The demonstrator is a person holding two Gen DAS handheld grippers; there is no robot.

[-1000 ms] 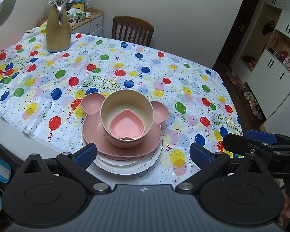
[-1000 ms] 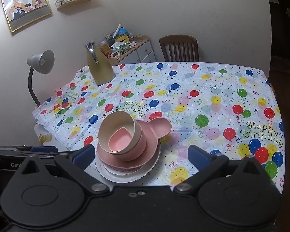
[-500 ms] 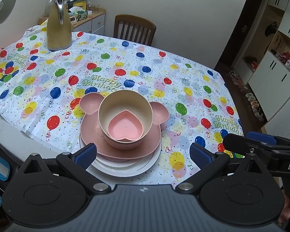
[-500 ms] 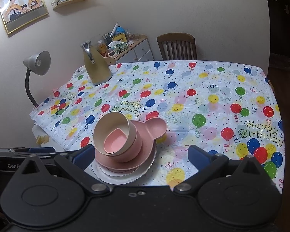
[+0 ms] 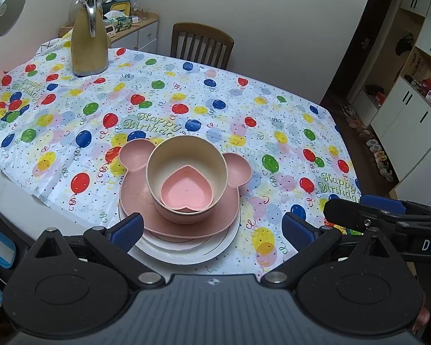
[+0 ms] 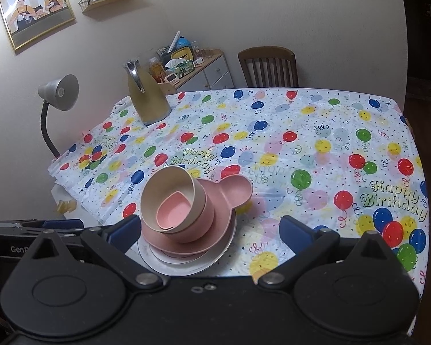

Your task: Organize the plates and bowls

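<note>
One stack of dishes stands near the table's front edge. A pink heart-shaped dish point(image 5: 186, 191) lies in a cream bowl point(image 5: 169, 158), which sits in a pink bowl point(image 5: 184, 215) on a pink bear-eared plate point(image 5: 135, 189) over white plates point(image 5: 215, 253). The stack also shows in the right wrist view: heart dish point(image 6: 173, 211), cream bowl point(image 6: 163, 184), bear plate point(image 6: 232, 194), white plate point(image 6: 186, 267). My left gripper point(image 5: 212, 230) is open and empty, above and short of the stack. My right gripper point(image 6: 209, 230) is open and empty, held back to the right of it.
A gold thermos jug point(image 5: 87, 40) stands at the table's far left corner. A grey desk lamp point(image 6: 57, 97) stands left of the table. A wooden chair point(image 5: 201, 43) is at the far side. A balloon-print cloth point(image 5: 273, 132) covers the table. White cabinets point(image 5: 411, 109) stand right.
Both grippers have drawn back and up from the stack, which looks a little smaller and farther. The stack has not moved. Both jaws stay open.
</note>
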